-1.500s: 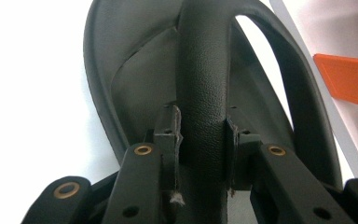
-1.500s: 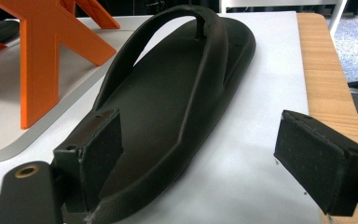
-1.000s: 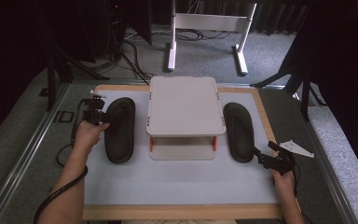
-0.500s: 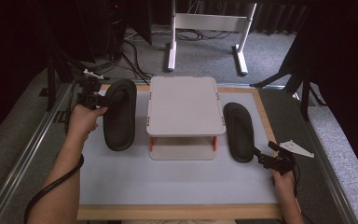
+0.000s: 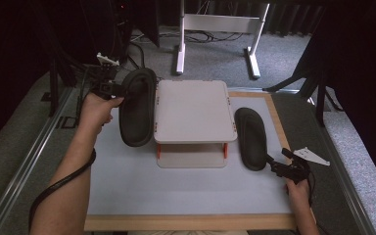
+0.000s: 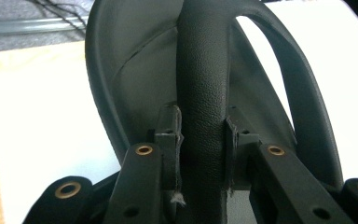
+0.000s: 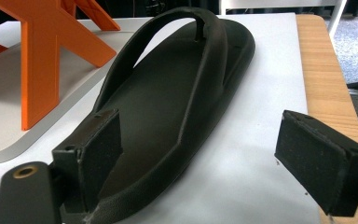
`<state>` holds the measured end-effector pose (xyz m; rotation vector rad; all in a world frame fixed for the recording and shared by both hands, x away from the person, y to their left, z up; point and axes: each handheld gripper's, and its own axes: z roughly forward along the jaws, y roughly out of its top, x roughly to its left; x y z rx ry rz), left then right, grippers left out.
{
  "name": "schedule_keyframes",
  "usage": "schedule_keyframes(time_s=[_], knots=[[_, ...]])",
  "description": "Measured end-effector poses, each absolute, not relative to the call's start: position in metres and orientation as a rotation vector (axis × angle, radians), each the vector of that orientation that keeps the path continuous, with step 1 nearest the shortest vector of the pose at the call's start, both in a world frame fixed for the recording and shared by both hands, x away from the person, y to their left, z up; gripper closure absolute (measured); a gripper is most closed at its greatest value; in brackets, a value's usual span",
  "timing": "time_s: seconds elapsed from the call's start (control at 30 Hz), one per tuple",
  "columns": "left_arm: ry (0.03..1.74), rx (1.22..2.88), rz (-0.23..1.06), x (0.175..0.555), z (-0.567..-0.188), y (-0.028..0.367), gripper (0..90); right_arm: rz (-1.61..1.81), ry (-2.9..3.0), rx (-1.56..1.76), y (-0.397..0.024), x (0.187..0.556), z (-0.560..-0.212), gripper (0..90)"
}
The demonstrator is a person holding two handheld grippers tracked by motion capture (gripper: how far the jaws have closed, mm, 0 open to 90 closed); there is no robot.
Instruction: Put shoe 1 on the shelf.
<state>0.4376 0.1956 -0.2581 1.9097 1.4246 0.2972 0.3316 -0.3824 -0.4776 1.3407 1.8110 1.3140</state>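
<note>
Left gripper (image 5: 111,89) is clamped on the strap of the left flip-flop (image 5: 136,107). In the left gripper view both pads (image 6: 169,140) press the strap from either side, strap running straight up between them. From the high view I read that flip-flop as off the mat, tilted, toe end up toward the far left corner, its inner edge just beside the white stand (image 5: 194,111). Can't tell if it actually touches the stand's top plate.

Compared with a second ago, that flip-flop lay flat on the mat left of the stand; now it's raised and further back, and my left hand (image 5: 96,110) is higher with it.

Right gripper (image 5: 288,169) sits at the heel of the right flip-flop (image 5: 250,138), jaws spread wide, nothing pinched. In the right gripper view the left pad (image 7: 101,140) is at the heel rim, the right pad well clear over bare mat. Right flip-flop lies flat on the white mat (image 5: 127,186), sole down, strap up, just right of the stand, between it and the wooden frame (image 5: 279,122). Same spot as before; the right gripper is parked where it was.

Orange legs (image 7: 46,51) of the stand show at the upper left of the right gripper view, next to the flip-flop.
</note>
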Motion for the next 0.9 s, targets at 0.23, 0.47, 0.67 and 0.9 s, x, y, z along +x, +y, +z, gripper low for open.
schedule_keyframes(time_s=[0.23,0.47,0.67,0.9], knots=[[1.419,1.926,0.299,0.445,-0.248,0.176,71.5,1.311,1.808,1.338,-0.382,0.331,-0.478,13.8],[1.376,1.952,0.293,0.449,-0.238,0.153,71.4,1.310,1.809,1.338,-0.382,0.331,-0.478,13.8],[1.355,1.958,0.286,0.453,-0.234,0.133,71.5,1.311,1.810,1.340,-0.382,0.331,-0.478,13.8],[1.339,1.957,0.263,0.456,-0.232,0.114,71.5,1.314,1.808,1.343,-0.382,0.332,-0.478,13.8]])
